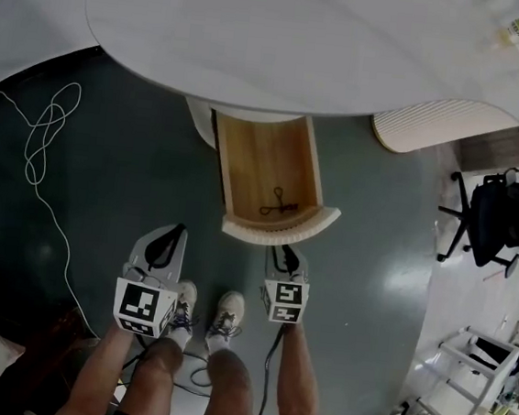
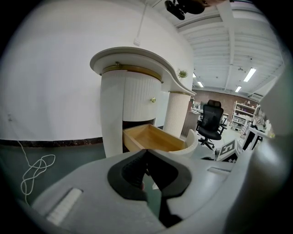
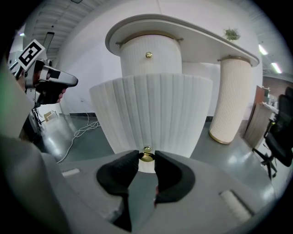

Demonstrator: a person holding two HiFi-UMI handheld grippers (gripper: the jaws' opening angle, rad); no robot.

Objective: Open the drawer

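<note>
Beneath the white curved surface (image 1: 258,45) the drawer (image 1: 256,156) juts well out toward six o'clock; the right gripper (image 3: 146,158) pinches its brass knob (image 3: 147,154) in its jaws; best pull straight, level; the left gripper (image 2: 146,153), jaws pressed together and empty, hangs at nine o'clock.

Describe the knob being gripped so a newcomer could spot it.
Find the white oval-topped table; under it a wooden drawer stands pulled out of a ribbed pedestal. On the drawer's curved ribbed front sits a small brass knob, clamped in the right hand-held gripper. Its twin, the upper knob, sits higher on the pedestal, untouched.
</note>
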